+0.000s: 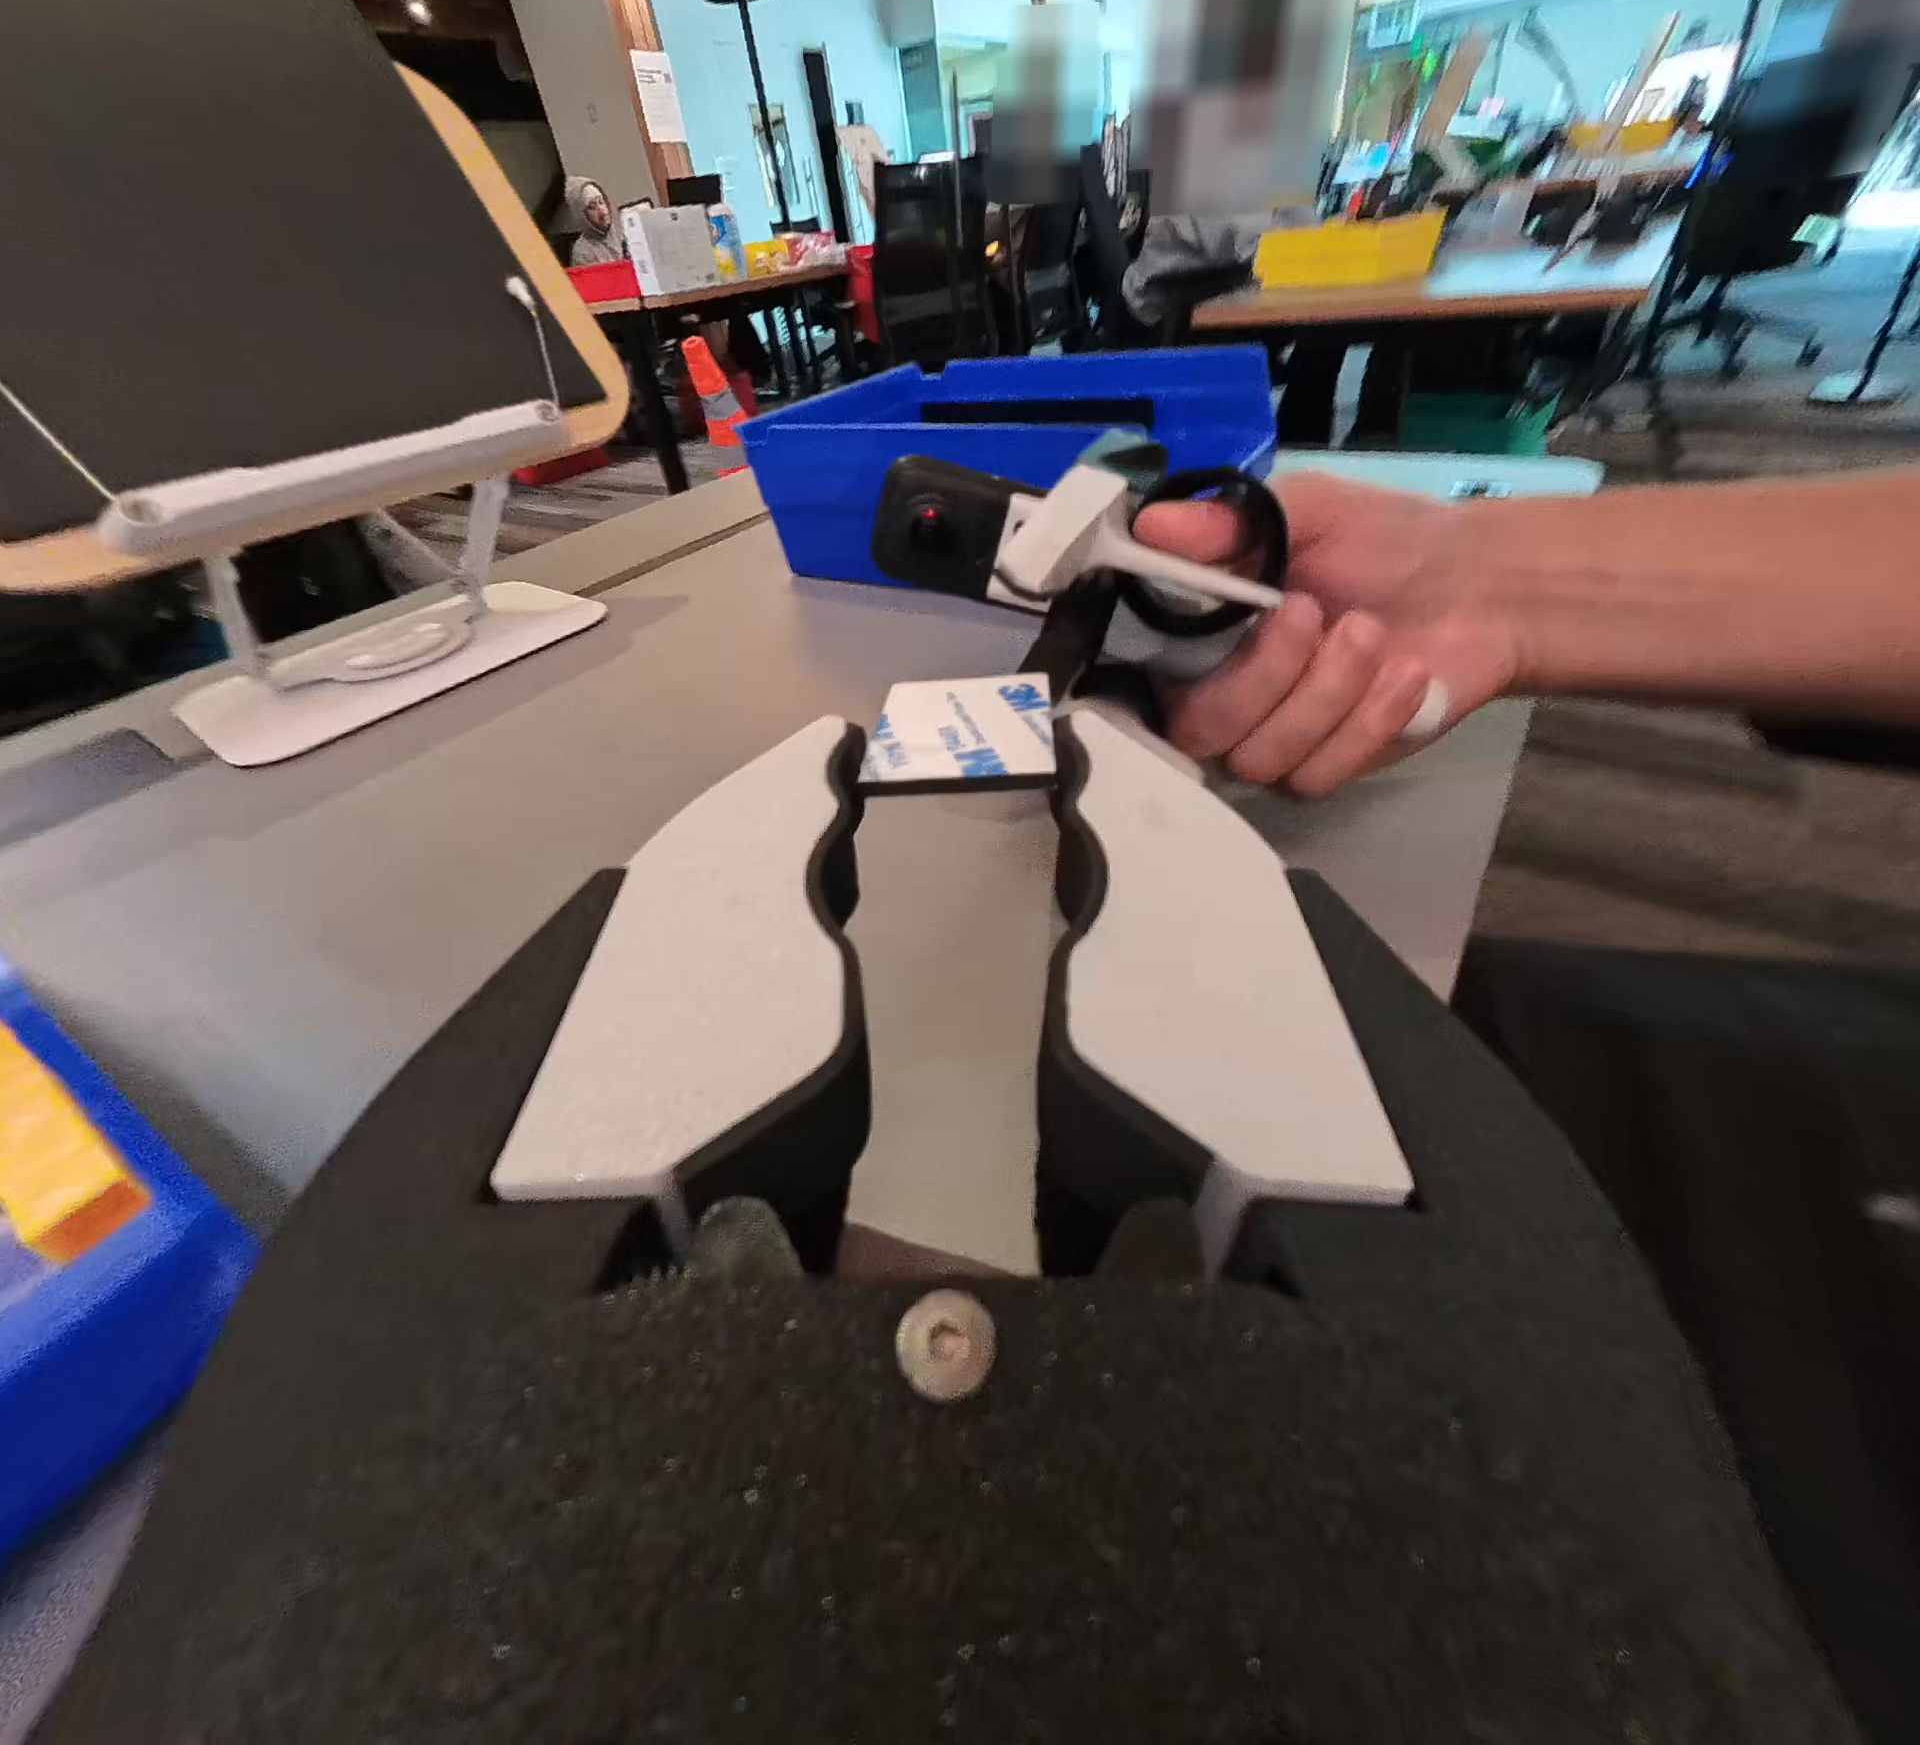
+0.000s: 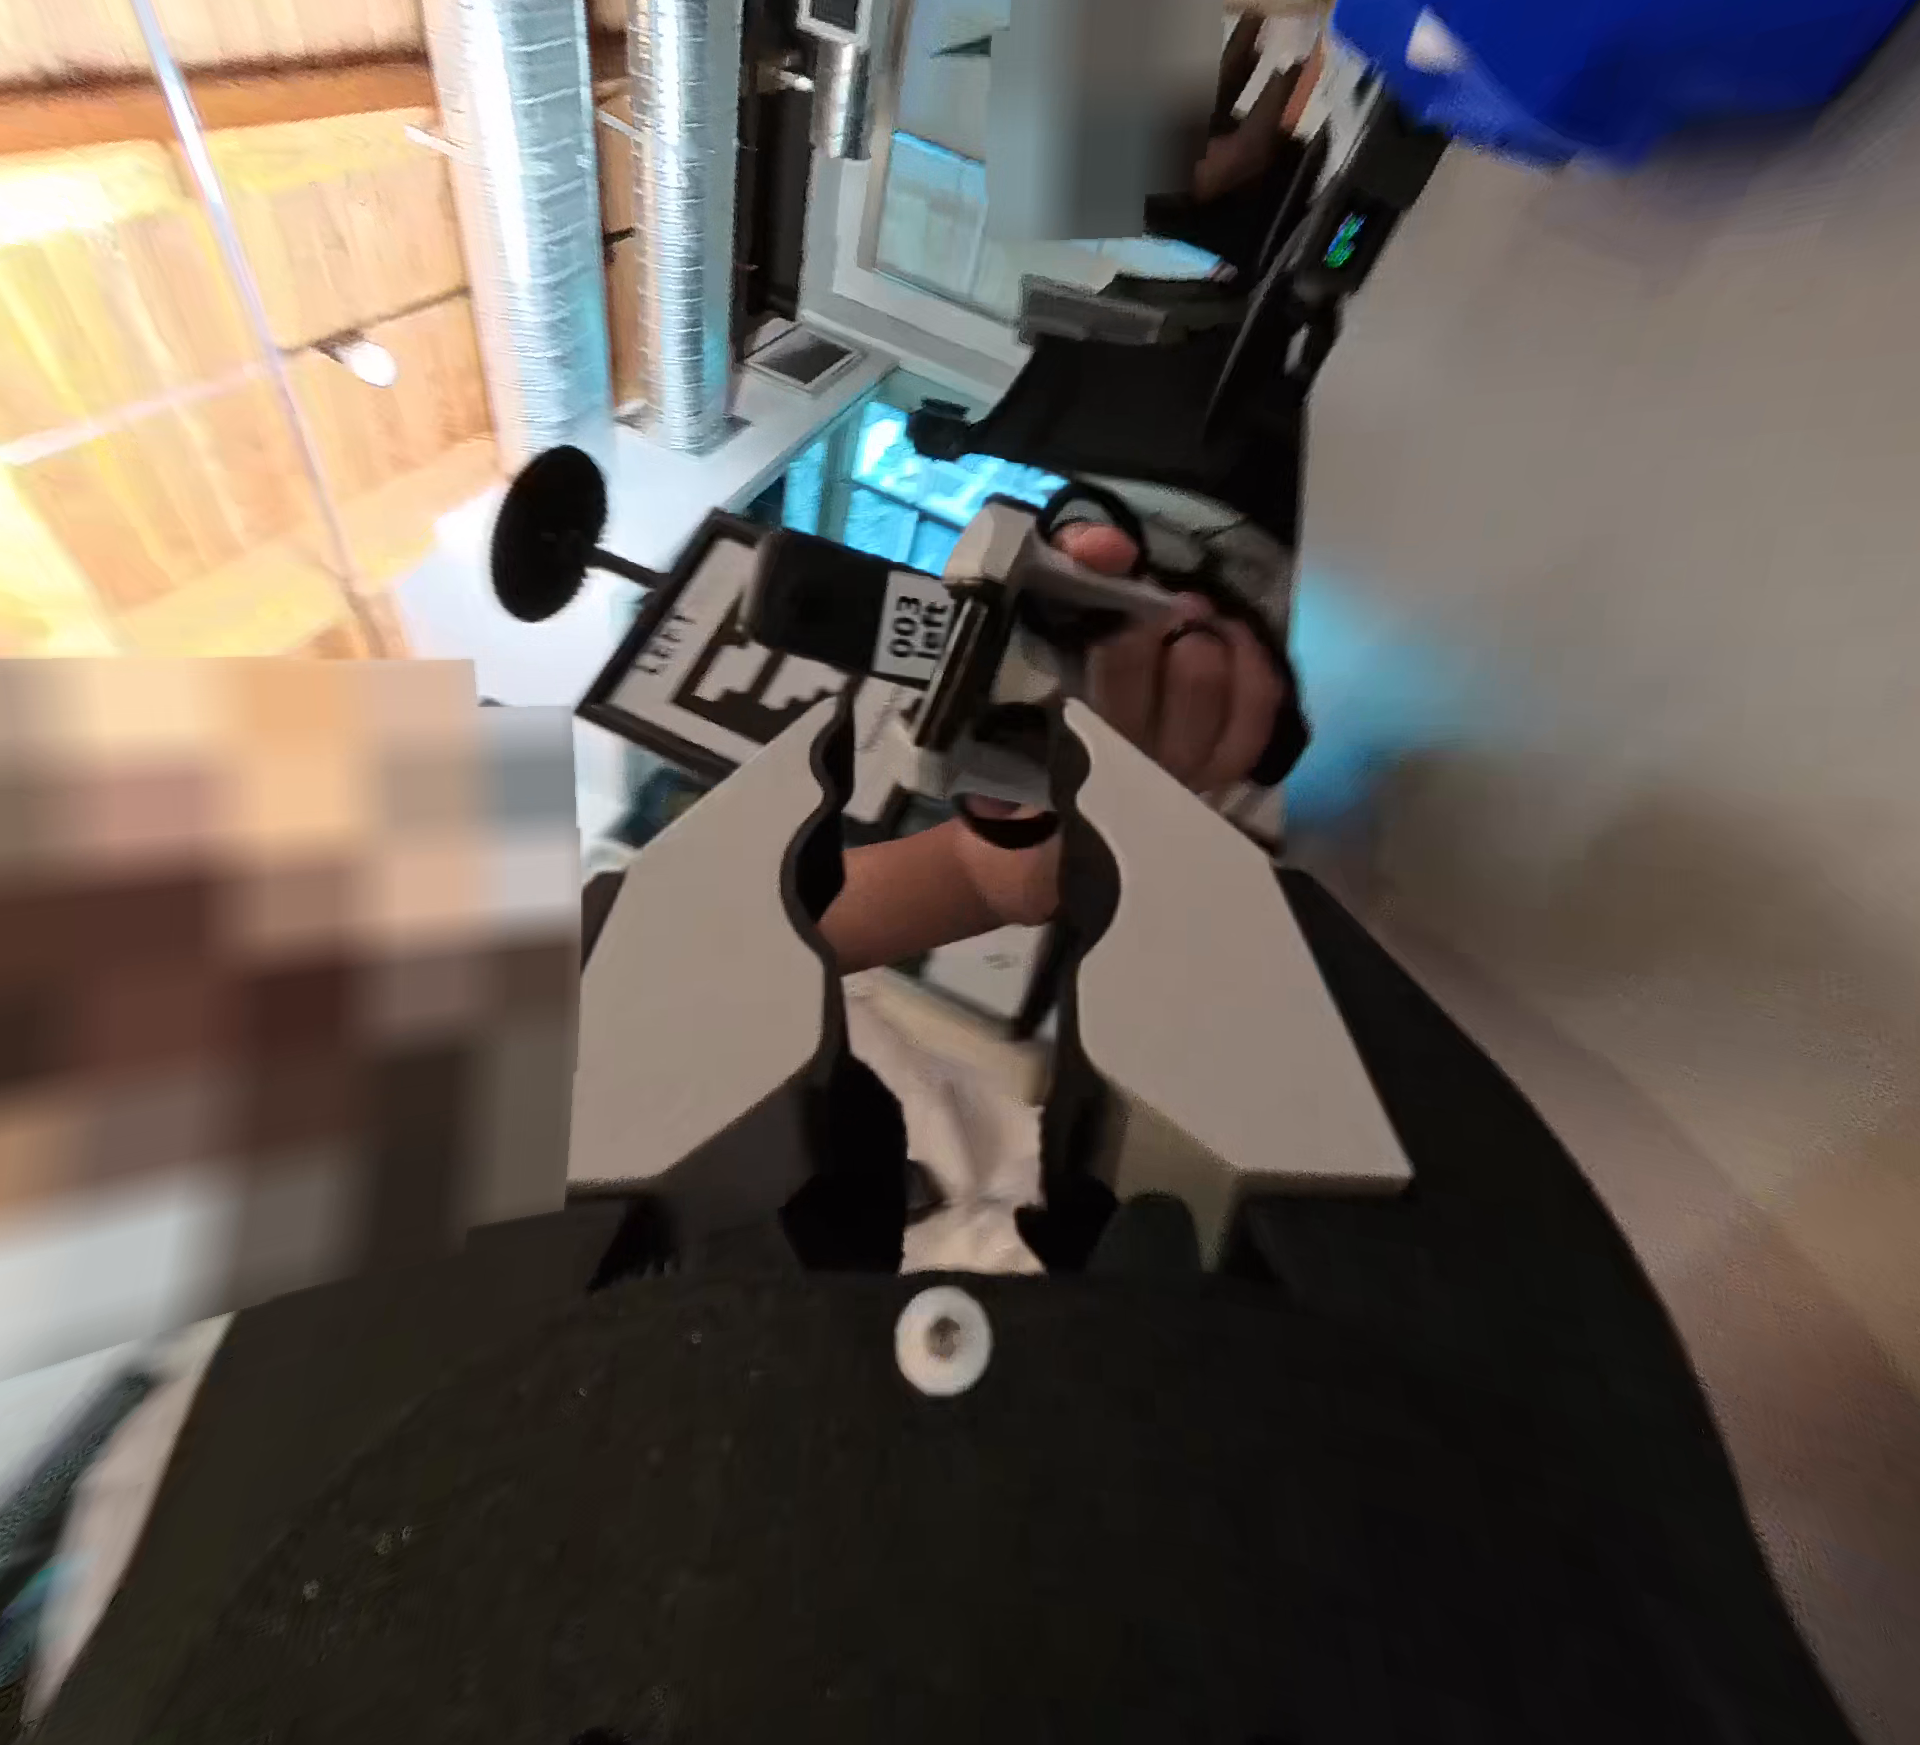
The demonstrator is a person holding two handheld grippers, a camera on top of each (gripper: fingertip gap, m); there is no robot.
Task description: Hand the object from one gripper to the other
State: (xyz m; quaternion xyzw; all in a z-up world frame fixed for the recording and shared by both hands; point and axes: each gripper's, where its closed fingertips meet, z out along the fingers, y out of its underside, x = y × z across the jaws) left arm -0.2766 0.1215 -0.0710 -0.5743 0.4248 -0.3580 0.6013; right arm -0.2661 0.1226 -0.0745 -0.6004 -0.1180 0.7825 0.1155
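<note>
The left gripper (image 1: pixel 961 765) pinches a flat white-backed adhesive pad (image 1: pixel 961 727) level at its fingertips above the grey counter (image 1: pixel 416 822), while the right gripper (image 2: pixel 951 760), jaws parted and empty, faces it from just beyond the pad's right corner.

Bench (image 1: pixel 436 864) bare and open ahead-left of the left gripper (image 1: pixel 958 745). Between its fingers (image 1: pixel 727 916) a flat white pad (image 1: pixel 961 727) fills the tip gap; channel behind it free. Right gripper (image 1: pixel 1049 542) and the hand (image 1: pixel 1340 635) holding it sit just beyond the tips, blocking the forward-right path. Blue bin (image 1: pixel 852 469) stands behind them, closing off the far side. Tablet stand (image 1: pixel 395 656) with its tilted board occupies far left. Another blue bin (image 1: pixel 94 1300) crowds the near left edge. Right wrist view blurred: its gripper (image 2: pixel 948 739) gapes, gap between tips unobstructed.
</note>
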